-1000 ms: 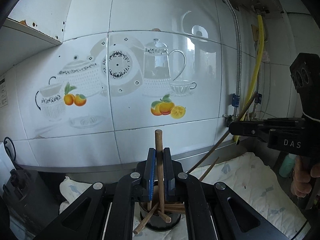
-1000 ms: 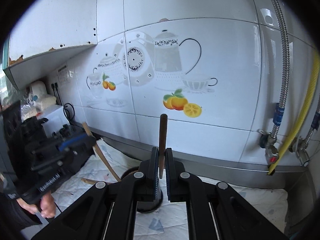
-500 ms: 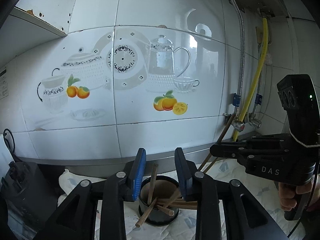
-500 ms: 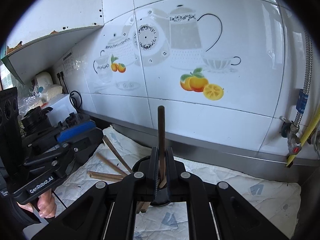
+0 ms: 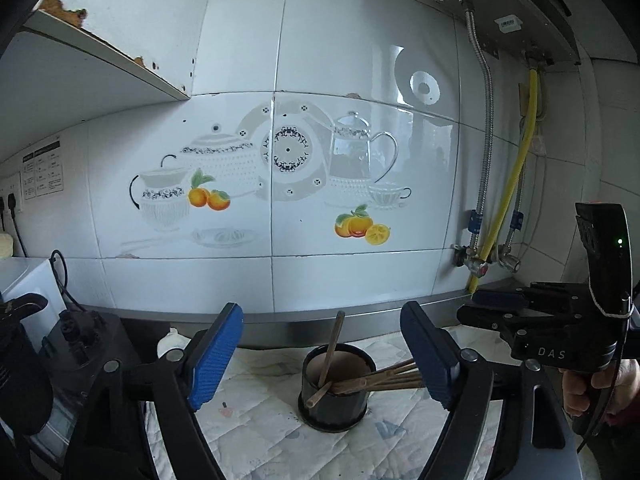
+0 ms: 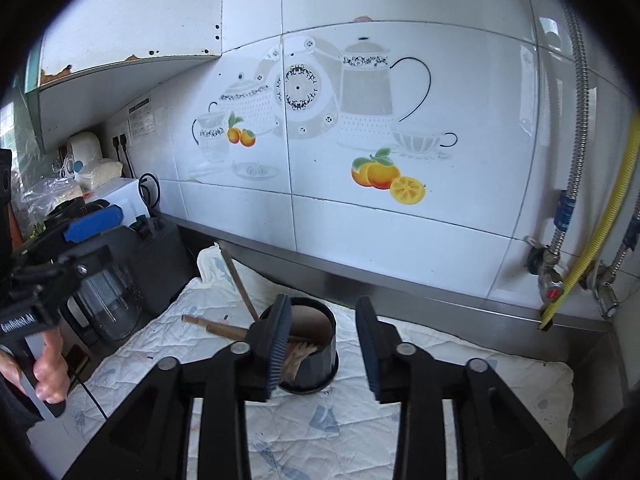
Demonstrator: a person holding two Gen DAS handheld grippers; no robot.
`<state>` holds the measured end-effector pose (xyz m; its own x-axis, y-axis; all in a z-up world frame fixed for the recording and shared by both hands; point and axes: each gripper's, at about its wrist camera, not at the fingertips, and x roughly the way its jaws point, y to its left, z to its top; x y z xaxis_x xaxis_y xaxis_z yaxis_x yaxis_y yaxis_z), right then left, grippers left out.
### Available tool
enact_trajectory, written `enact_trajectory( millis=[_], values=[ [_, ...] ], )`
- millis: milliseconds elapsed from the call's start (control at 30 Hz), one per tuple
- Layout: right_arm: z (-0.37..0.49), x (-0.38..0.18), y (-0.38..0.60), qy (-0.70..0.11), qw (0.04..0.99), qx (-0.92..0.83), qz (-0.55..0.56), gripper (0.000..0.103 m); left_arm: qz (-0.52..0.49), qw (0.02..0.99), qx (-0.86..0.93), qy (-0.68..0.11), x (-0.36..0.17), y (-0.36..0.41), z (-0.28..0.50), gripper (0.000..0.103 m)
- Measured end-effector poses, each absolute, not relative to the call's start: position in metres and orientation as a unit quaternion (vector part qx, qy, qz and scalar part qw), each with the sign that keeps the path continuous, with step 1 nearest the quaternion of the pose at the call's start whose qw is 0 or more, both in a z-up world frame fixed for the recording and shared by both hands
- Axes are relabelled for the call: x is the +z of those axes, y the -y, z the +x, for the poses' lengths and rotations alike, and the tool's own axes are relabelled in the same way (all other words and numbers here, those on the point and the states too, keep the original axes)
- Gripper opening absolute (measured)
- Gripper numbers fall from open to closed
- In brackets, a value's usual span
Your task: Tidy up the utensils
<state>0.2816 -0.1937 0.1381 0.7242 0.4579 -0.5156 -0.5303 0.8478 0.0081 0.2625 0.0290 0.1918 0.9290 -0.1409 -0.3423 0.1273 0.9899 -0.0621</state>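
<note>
A black round holder (image 5: 334,400) stands on the quilted cloth and holds several brown wooden chopsticks (image 5: 378,378) that lean over its rim. My left gripper (image 5: 322,360) is wide open and empty, its blue pads to either side of the holder and above it. In the right wrist view the holder (image 6: 316,340) sits between and behind the jaws of my right gripper (image 6: 322,344), which is open and empty. Chopsticks (image 6: 216,326) stick out to the left. The right gripper's body (image 5: 560,328) shows at the left wrist view's right edge.
A tiled wall with teapot and orange pictures (image 5: 280,184) stands close behind. A glass kettle (image 6: 106,304) and dark appliances (image 5: 80,344) are at the left. Gas pipes and a yellow hose (image 5: 516,184) run down the right corner. A quilted cloth (image 6: 440,380) covers the counter.
Both grippers have opened and let their chopsticks drop into the holder, the left first and the right in the last half second. Both have drawn back from the holder.
</note>
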Motion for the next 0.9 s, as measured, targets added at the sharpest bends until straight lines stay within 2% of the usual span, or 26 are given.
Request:
enact_trajectory(
  millis=[133, 167, 267, 467, 700, 900],
  values=[
    [0.259, 0.139, 0.199, -0.257, 0.928, 0.260, -0.067, 0.051, -0.013, 0.982, -0.065, -0.178, 0.191, -0.037, 0.233, 0.099],
    [0.251, 0.139, 0.200, -0.254, 0.930, 0.256, -0.069, 0.056, -0.010, 0.982, -0.063, -0.180, 0.190, -0.038, 0.226, 0.103],
    [0.227, 0.141, 0.202, -0.243, 0.933, 0.255, -0.071, 0.069, -0.005, 0.981, -0.063, -0.186, 0.186, -0.042, 0.201, 0.103],
    [0.180, 0.139, 0.206, -0.231, 0.937, 0.254, -0.062, 0.080, -0.020, 0.979, -0.056, -0.193, 0.176, -0.056, 0.147, 0.103],
    [0.132, 0.124, 0.204, -0.225, 0.944, 0.229, -0.072, 0.085, -0.067, 0.975, -0.062, -0.202, 0.157, -0.077, 0.097, 0.103],
    [0.093, 0.107, 0.207, -0.214, 0.953, 0.191, -0.094, 0.092, -0.049, 0.972, -0.056, -0.222, 0.139, -0.078, 0.071, 0.103]
  ],
)
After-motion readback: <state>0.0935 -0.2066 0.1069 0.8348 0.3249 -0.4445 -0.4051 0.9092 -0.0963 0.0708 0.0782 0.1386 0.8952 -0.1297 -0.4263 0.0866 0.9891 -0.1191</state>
